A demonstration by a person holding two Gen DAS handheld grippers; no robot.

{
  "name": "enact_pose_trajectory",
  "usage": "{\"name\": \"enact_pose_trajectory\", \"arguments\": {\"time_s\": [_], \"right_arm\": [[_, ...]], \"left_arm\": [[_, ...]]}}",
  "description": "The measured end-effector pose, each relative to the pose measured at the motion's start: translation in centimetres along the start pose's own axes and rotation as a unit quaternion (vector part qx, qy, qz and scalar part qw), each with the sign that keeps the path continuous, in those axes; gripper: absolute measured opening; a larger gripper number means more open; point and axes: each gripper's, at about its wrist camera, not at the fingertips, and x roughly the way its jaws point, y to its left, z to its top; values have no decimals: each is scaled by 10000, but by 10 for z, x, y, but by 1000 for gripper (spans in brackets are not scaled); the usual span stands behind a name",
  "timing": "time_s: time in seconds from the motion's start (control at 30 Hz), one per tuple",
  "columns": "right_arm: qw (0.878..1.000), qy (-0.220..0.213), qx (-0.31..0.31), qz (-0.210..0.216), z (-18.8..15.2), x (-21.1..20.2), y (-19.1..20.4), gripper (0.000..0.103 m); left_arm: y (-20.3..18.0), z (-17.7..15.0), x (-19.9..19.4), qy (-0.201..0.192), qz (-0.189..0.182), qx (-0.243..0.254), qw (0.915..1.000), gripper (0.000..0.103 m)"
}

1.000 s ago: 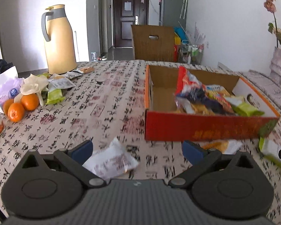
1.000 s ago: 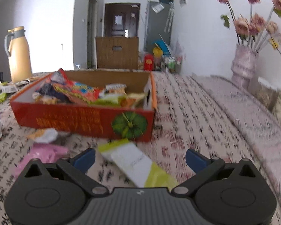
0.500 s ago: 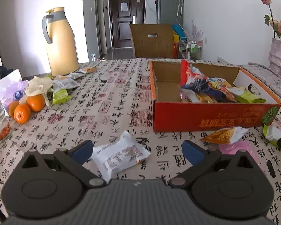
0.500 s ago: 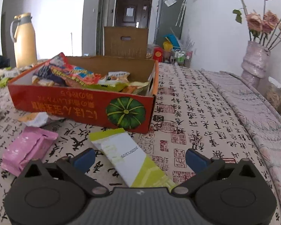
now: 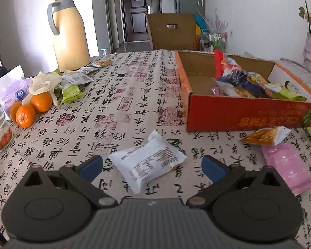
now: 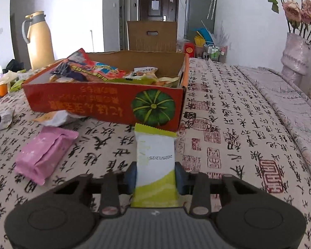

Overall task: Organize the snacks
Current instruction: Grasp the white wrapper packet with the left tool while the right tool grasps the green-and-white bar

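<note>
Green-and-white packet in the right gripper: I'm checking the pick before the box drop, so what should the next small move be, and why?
Probably finish the squeeze, then lift. The right gripper is closing with the green-and-white packet between its pads, but the packet's far end seems to rest on the tablecloth, right against the red box, so it must rise to clear that wall.

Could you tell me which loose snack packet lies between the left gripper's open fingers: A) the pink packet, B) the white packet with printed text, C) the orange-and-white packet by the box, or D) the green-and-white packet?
B: in the left wrist view the white packet lies on the tablecloth between the wide-apart fingers of the left gripper, untouched by either.
</note>
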Motion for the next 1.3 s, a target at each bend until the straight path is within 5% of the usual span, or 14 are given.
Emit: {"name": "enact_pose_trajectory", "arguments": {"time_s": [0.37, 0.7, 0.8, 0.87, 0.97, 1.3], "right_arm": [[9984, -397, 212, -330, -4, -33, 5, 35], [9970, -385, 476, -471, -13, -38, 3, 35], [9967, -389, 498, -508, -14, -39, 3, 35], [9966, -390, 506, -517, -14, -39, 2, 35], [9967, -387, 507, -509, -14, -39, 3, 35], [9967, -412, 541, -441, -16, -42, 4, 35]], "left_arm": [[15, 2, 25, 318, -172, 684, 9970, 103], [20, 7, 48, 518, -563, 747, 9943, 103], [19, 8, 52, 537, -660, 744, 9936, 98], [21, 9, 51, 573, -896, 579, 9926, 77], [17, 6, 44, 477, -986, 645, 9919, 61], [6, -6, 27, 370, -1088, 633, 9914, 58]]}}
